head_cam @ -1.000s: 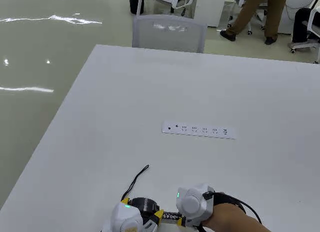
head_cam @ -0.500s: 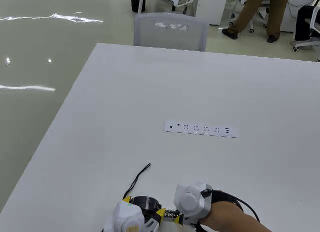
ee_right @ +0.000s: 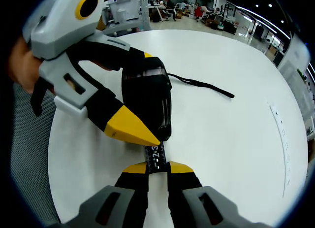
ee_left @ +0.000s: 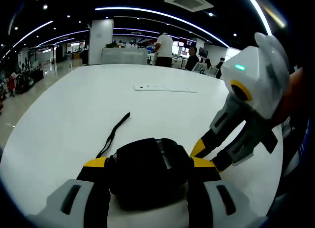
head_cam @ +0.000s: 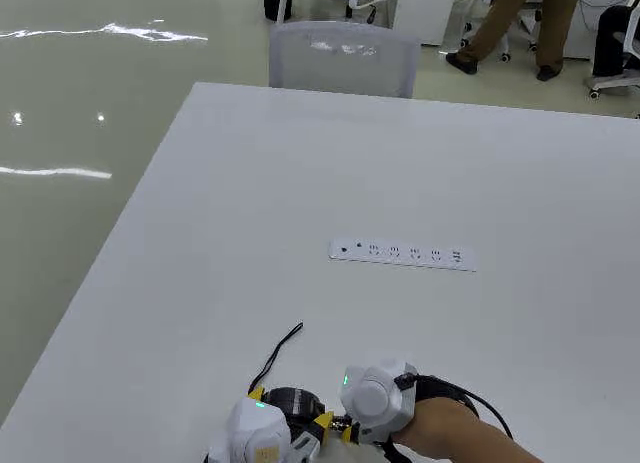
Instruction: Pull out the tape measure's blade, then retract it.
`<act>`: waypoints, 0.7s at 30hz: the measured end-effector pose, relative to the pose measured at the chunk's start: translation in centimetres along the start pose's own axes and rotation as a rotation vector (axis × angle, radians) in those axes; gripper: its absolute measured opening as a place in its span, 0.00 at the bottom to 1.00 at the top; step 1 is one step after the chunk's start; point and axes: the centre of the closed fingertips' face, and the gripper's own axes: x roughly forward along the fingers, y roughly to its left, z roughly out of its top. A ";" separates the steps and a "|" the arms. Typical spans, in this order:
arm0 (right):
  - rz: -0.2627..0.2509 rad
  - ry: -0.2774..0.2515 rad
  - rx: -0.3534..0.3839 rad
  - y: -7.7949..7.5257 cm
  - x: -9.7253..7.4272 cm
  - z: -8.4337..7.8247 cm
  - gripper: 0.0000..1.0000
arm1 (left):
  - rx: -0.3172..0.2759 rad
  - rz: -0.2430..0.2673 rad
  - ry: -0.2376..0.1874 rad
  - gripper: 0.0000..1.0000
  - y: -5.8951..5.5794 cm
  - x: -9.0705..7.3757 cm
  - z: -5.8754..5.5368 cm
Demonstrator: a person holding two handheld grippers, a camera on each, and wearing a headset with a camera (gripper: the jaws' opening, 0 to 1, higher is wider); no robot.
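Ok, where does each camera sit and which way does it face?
Head view: on headset, down the table toward the power strip; left gripper, right gripper, forearm below.
Left gripper view: along jaws shut on the tape measure; right gripper at right.
Right gripper view: along jaws pinching the blade; left gripper upper-left.
Shared: tape measure.

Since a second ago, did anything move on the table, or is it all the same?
The right gripper, pinching the blade, slid a little closer to the tape measure, so less blade shows between them. The left gripper kept its hold on the tape measure. The strap and the power strip stayed put on the table; the small overall shift is the camera's.
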 end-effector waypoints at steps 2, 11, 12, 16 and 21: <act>0.002 -0.011 -0.006 0.1 0.1 0.2 0.13 | 0.000 -0.001 0.000 0.59 -0.1 0.0 0.1; 0.005 -0.039 -0.008 0.3 0.6 1.0 0.14 | 0.000 -0.008 0.001 0.59 -0.1 0.0 0.1; 0.007 -0.042 -0.011 0.3 0.5 1.1 0.14 | 0.000 -0.008 0.001 0.59 -0.1 0.0 0.1; 0.007 -0.066 -0.024 0.4 0.7 1.7 0.14 | 0.000 -0.010 -0.001 0.60 -0.1 -0.1 0.2; 0.002 -0.097 -0.040 0.6 0.5 1.9 0.16 | -0.001 -0.011 -0.001 0.60 0.0 0.1 0.0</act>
